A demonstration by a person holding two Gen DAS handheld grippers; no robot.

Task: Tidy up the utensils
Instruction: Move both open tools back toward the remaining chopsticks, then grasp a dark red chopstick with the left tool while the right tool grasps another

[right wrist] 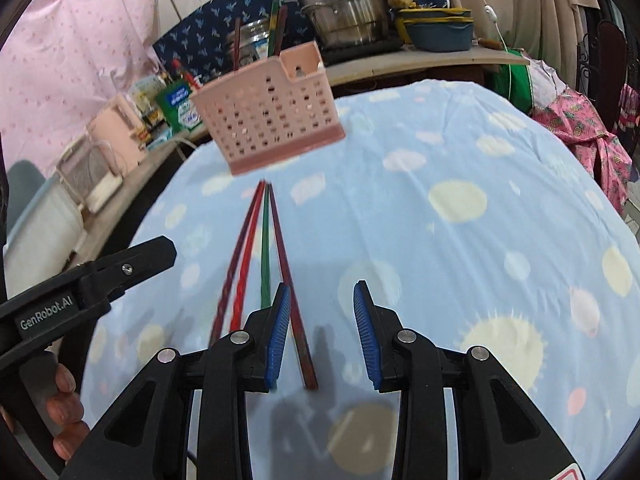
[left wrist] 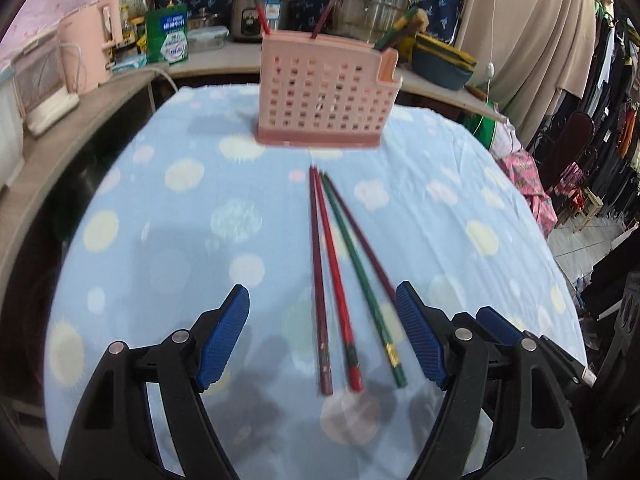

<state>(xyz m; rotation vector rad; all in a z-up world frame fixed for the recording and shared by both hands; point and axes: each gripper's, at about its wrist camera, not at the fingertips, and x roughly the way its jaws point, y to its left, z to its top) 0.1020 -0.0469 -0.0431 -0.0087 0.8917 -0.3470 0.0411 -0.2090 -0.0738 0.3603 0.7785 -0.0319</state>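
Note:
Several chopsticks lie side by side on the blue dotted cloth: a maroon one (left wrist: 320, 280), a red one (left wrist: 336, 280), a green one (left wrist: 362, 276) and a dark red one (left wrist: 360, 240). A pink perforated utensil holder (left wrist: 326, 92) stands beyond their tips with a few chopsticks upright in it. My left gripper (left wrist: 322, 300) is open above the near ends of the chopsticks. My right gripper (right wrist: 322, 298) is open, with the dark red chopstick (right wrist: 296, 320) lying between its fingers. The holder (right wrist: 268, 116) and the other chopsticks (right wrist: 244, 280) show there too.
A curved counter (left wrist: 224, 58) behind the table holds a rice cooker (left wrist: 260, 8), a steel pot (left wrist: 372, 0), a blue and yellow container (left wrist: 440, 64), a green box (left wrist: 168, 36) and a pink appliance (left wrist: 92, 48). Clothes hang at the right (left wrist: 600, 80).

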